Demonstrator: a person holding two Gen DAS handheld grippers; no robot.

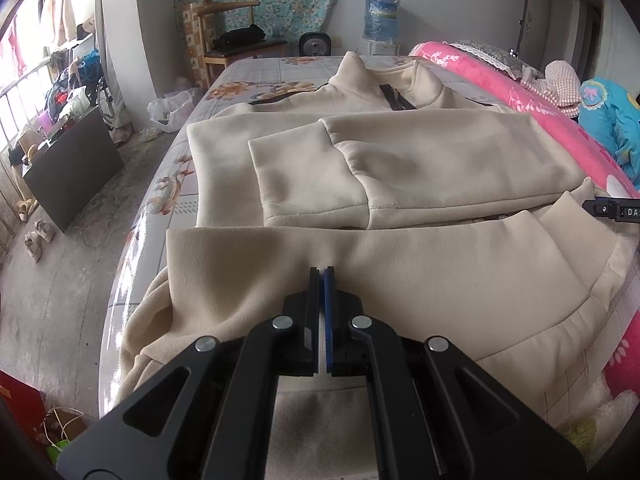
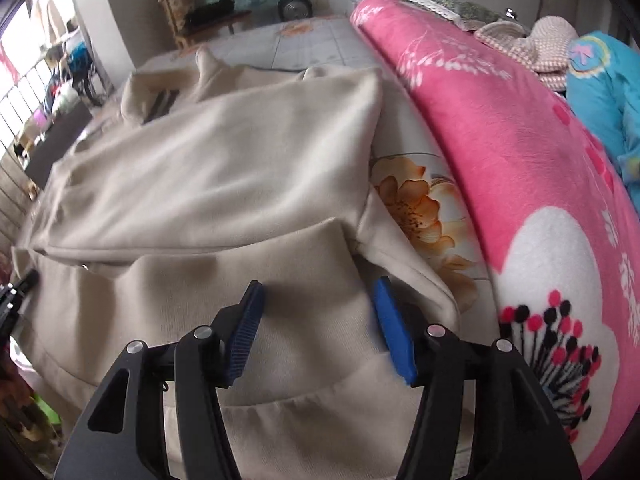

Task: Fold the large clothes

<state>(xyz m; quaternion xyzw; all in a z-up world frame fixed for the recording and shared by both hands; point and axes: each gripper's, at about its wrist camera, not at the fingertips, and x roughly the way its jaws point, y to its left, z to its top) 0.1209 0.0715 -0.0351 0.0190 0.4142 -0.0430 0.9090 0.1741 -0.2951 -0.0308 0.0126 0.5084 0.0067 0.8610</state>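
A large beige jacket lies on the bed with both sleeves folded across its chest and its collar at the far end. Its ribbed hem is lifted and folded toward the sleeves. My left gripper is shut on the hem fabric near its left part. My right gripper is open just above the same jacket at the hem's right end, with cloth between and under its blue pads. The right gripper's tip shows at the right edge of the left wrist view.
The bed has a floral sheet. A rolled pink blanket runs along the right side, with a blue cushion behind it. A wooden chair, a water jug and a black cabinet stand on the floor beyond and left.
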